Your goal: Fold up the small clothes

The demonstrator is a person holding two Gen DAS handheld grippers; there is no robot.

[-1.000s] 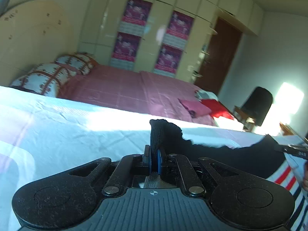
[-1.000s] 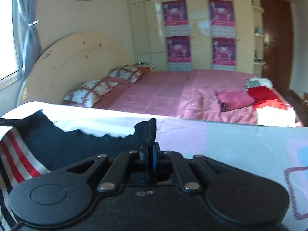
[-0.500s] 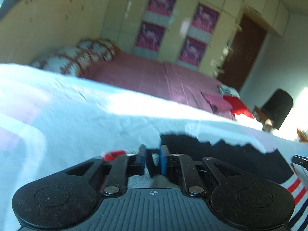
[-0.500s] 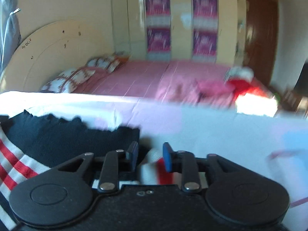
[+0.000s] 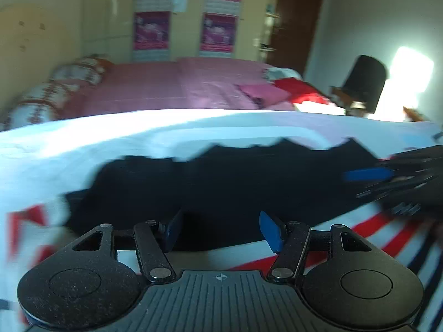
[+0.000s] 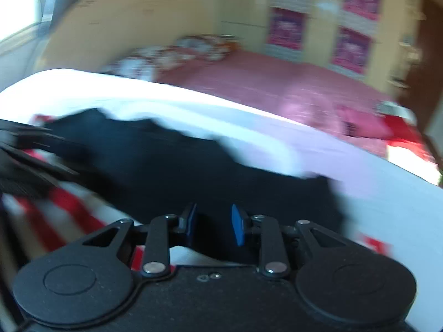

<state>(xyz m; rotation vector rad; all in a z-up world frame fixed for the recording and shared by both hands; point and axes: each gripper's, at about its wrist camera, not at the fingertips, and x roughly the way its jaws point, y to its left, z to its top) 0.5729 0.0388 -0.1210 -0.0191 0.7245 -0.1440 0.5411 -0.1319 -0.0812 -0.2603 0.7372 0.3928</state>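
Note:
A small garment with a black upper part [image 5: 235, 182] and red, white and navy stripes [image 5: 360, 238] lies flat on a white sheet [image 5: 138, 135]. My left gripper [image 5: 221, 232] is open and empty just above its near part. My right gripper [image 6: 213, 224] is open and empty over the black part [image 6: 193, 171] too. The right gripper also shows at the right edge of the left wrist view [image 5: 401, 177]; the left gripper shows at the left edge of the right wrist view [image 6: 25, 160]. Both views are blurred.
Beyond the white sheet lies a pink bed [image 5: 171, 88] with patterned pillows [image 5: 55, 91] and folded pink and red clothes [image 5: 279, 91]. A wardrobe with posters [image 5: 182, 13], a brown door [image 5: 299, 19] and a black chair [image 5: 362, 83] stand behind.
Both grippers were shut on the black edge of the garment, held up. They lowered it onto the sheet, opened and let go; the black part now lies flat.

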